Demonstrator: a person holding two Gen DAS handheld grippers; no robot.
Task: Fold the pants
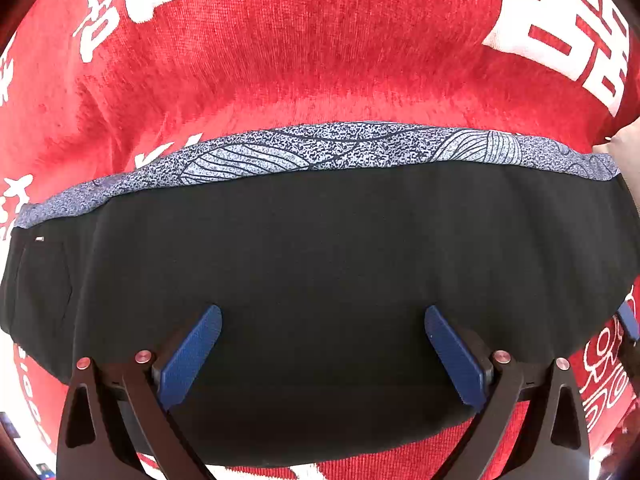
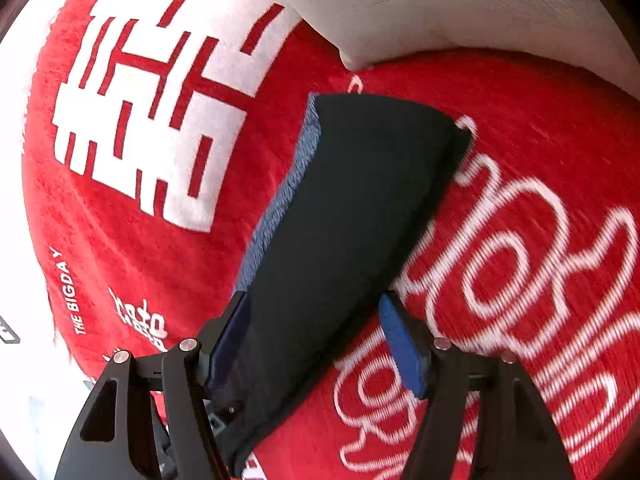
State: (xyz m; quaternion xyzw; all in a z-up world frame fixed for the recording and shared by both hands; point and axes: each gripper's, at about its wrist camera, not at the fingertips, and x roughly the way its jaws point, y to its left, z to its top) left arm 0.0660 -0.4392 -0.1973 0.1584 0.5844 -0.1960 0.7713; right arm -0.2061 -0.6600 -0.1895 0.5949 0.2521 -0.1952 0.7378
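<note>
The black pants [image 1: 320, 248] lie folded into a wide band on the red blanket [image 1: 304, 60], with a grey patterned layer [image 1: 320, 148] showing along their far edge. My left gripper [image 1: 322, 320] is open just above the black cloth, blue pads [image 1: 192, 352] spread wide, holding nothing. In the right wrist view the pants [image 2: 352, 216] run away from me as a narrow dark strip with the grey edge [image 2: 280, 216] on the left. My right gripper [image 2: 316, 312] is open, its fingers standing either side of the strip's near end.
The red blanket [image 2: 132, 208] has large white lettering and covers the whole work surface. A beige cushion [image 2: 440, 4] lies at the far right, also glimpsed in the left wrist view [image 1: 624, 140]. The blanket's edge and pale floor [image 2: 24, 360] are at left.
</note>
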